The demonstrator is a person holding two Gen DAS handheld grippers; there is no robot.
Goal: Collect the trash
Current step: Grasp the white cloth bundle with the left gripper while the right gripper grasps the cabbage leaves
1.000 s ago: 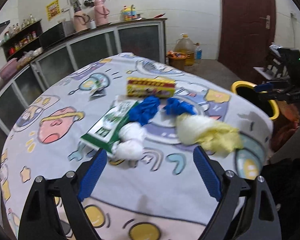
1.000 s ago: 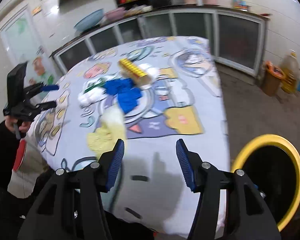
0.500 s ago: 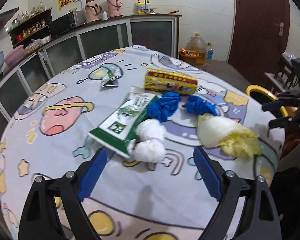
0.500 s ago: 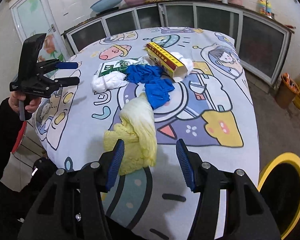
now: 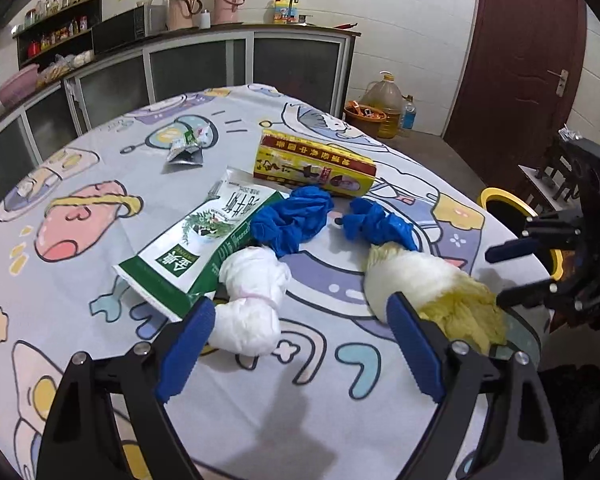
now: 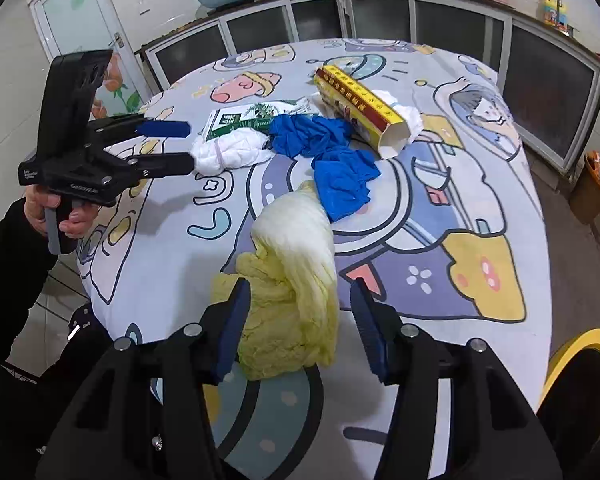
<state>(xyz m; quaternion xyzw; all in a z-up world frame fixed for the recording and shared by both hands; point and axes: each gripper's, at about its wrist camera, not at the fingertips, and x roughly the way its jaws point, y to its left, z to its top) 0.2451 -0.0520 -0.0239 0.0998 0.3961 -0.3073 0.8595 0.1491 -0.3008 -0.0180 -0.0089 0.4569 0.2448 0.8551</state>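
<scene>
The left tongs (image 5: pixel 296 344) hung wide over the near edge of the counter (image 5: pixel 100 208), holding nothing. Their left pad (image 5: pixel 186 342) sat just beside a white wad (image 5: pixel 252 296), and their right pad (image 5: pixel 414 346) sat in front of the cabbage (image 5: pixel 432 288); whether either pad touched could not be told.

The right tongs (image 6: pixel 298 328) were also wide, their pads on either side of the yellow leafy end of the cabbage (image 6: pixel 296 280) without closing on it. The left pad (image 6: pixel 234 326) looked pressed against the leaves, while the right pad (image 6: pixel 370 330) stood apart from them.

The trash lay bunched in the middle of the counter. The cabbage lay nearest the right tongs, its pale stem end touching a blue glove (image 5: pixel 380 224). A second blue glove (image 5: pixel 294 222) lay just beside the first and overlapped a green packet (image 5: pixel 204 244), whose lower corner the wad covered. A yellow box (image 5: pixel 314 168) lay behind the gloves, and from the right wrist its open end (image 6: pixel 392 140) faced the camera with crumpled white paper (image 6: pixel 410 114) beside it. A small torn wrapper (image 5: pixel 186 152) lay apart, farther back on the cloth.

A yellow-rimmed bin (image 6: pixel 580 392) stood on the floor beside the counter, near the right tongs.
</scene>
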